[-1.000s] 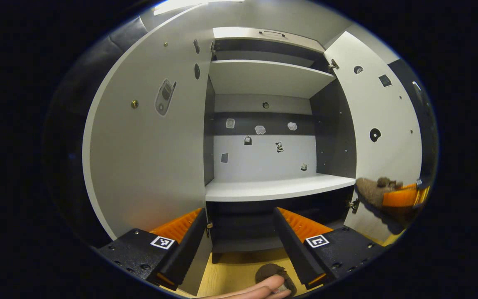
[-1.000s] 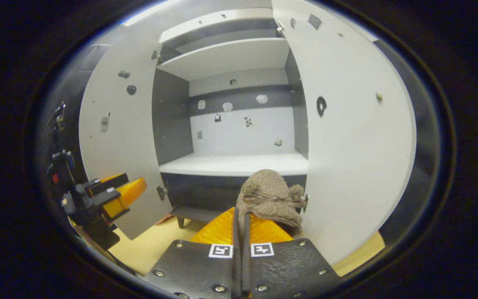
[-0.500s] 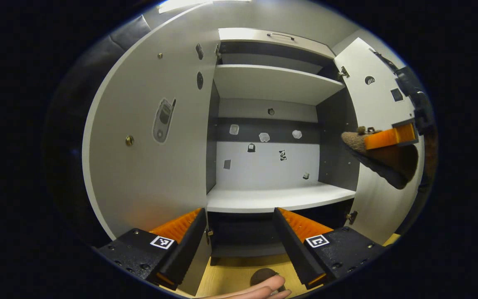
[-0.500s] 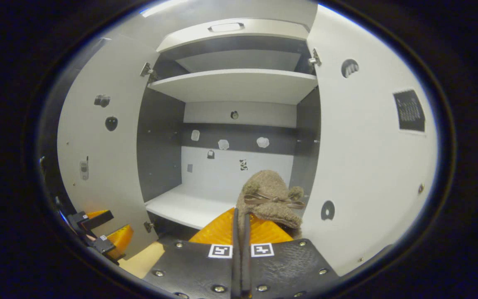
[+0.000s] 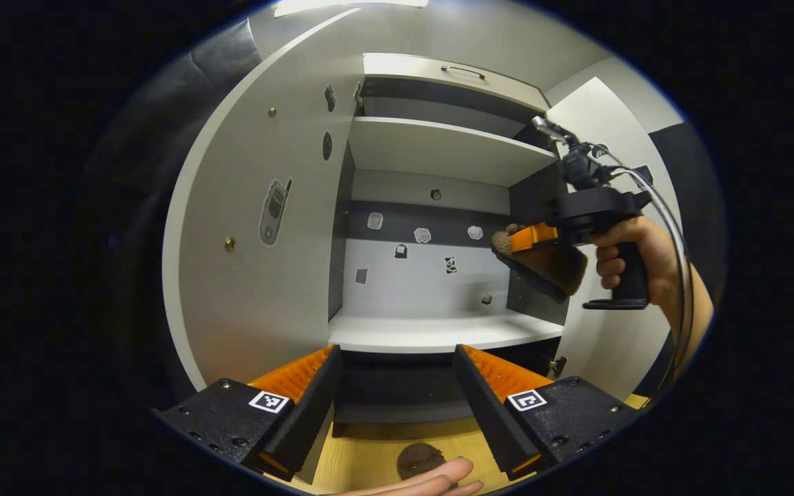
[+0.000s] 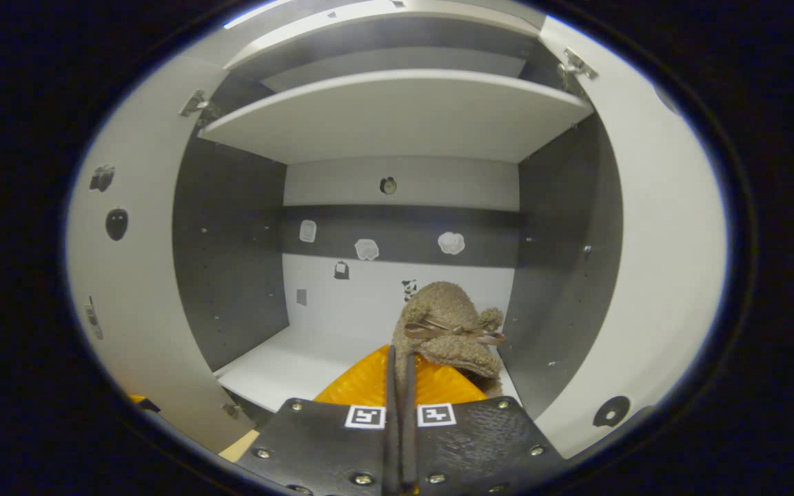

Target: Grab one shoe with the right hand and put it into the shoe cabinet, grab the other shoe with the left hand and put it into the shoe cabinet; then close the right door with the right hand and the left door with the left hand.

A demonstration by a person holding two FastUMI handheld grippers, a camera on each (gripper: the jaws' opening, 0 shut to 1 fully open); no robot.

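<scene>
A fuzzy brown shoe [image 6: 449, 324] with a small bow hangs in my right gripper [image 6: 400, 358], whose fingers are shut on its edge. It is held above the lower white shelf [image 6: 280, 365] of the shoe cabinet, at the opening's right side. In the left gripper view that shoe [image 5: 552, 265] and the right gripper [image 5: 526, 238] sit by the cabinet's right wall, with a hand [image 5: 638, 251] on the handle. My left gripper [image 5: 397, 386] stands open in front of the cabinet with nothing between its fingers. The other brown shoe [image 5: 419, 460] lies on the wooden floor below it.
Both cabinet doors stand wide open: the left door [image 5: 259, 241] and the right door [image 5: 617, 337]. An upper shelf [image 6: 397, 114] spans the cabinet overhead. Small stickers dot the back panel [image 6: 369, 303]. A fingertip [image 5: 438, 479] shows at the bottom edge.
My right gripper has lifted the shoe from low beside the right door up and forward into the cabinet opening. My left gripper has stayed open, nearly in place.
</scene>
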